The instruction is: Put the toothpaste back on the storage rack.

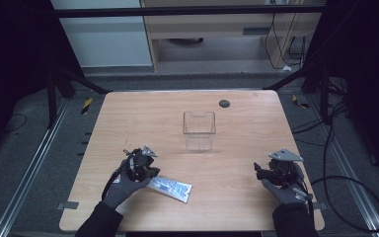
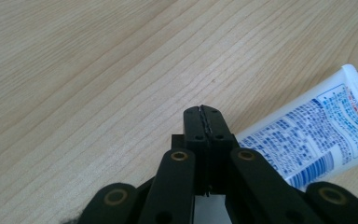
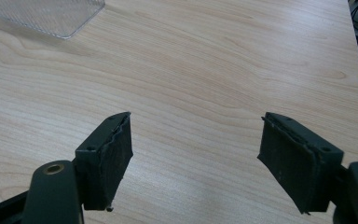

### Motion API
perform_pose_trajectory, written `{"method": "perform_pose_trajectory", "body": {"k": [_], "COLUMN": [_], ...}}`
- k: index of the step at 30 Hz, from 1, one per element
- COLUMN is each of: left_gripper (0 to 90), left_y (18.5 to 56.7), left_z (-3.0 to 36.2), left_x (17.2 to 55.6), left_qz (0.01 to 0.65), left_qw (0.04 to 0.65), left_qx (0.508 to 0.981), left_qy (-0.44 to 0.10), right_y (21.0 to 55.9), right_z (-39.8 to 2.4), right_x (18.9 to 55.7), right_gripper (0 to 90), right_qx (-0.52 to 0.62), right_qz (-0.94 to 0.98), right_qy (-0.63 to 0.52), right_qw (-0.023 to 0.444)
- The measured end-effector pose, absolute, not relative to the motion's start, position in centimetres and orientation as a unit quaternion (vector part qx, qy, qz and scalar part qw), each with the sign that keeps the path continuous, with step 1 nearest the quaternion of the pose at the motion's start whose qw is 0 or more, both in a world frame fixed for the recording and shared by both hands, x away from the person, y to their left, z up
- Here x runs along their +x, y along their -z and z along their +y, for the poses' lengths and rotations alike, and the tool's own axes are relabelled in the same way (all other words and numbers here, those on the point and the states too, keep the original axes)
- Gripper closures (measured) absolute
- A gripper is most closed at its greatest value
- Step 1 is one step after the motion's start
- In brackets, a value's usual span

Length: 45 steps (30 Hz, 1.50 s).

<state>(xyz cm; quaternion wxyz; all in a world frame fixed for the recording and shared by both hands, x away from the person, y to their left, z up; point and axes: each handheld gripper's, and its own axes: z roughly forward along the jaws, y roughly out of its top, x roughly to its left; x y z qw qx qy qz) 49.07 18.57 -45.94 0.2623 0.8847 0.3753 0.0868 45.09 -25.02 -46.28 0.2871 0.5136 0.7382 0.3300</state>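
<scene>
Left hand-held gripper [image 2: 203, 109]: jaws closed on nothing, lower left of the high view, beside white-and-blue tube [image 2: 317, 126] on bench [image 1: 246, 173]. Right hand-held gripper [image 3: 196, 154]: jaws wide apart, holding nothing. Clear container [image 1: 199, 131]: centre.

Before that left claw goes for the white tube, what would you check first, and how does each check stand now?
1. Left gripper fingers apart to take the tube: not ok, shut and empty.
2. Tube lying flat on the table: ok.
3. Tube free of the left gripper: ok, it lies just beside it.
4. Clear box upright, open top: ok.
5. Right gripper out of the way: ok, open over bare wood.
6. Tube's cap on: cannot tell.
</scene>
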Motion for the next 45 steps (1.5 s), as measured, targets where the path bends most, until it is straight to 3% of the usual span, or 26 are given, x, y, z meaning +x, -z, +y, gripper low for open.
{"method": "perform_pose_trajectory", "body": {"k": [32,40,45], "left_gripper": [88.6,77.9,62.7], "left_y": [45.2,42.2,41.4], "left_z": [19.9,20.1,18.8], "left_x": [45.1,45.3,45.8], "left_qz": [0.371,0.361,0.334], "left_qw": [0.249,0.298,0.29], "left_qx": [0.889,0.877,0.892], "left_qy": [-0.098,-0.109,-0.096], "right_y": [46.0,46.0,46.0], "right_z": [-25.5,-25.7,-25.6], "right_x": [44.8,44.9,45.0], "right_gripper": [24.6,24.1,24.1], "right_qx": [0.518,0.519,0.521], "right_qz": [0.731,0.729,0.729], "right_qy": [-0.338,-0.34,-0.341], "right_qw": [0.289,0.288,0.285]}}
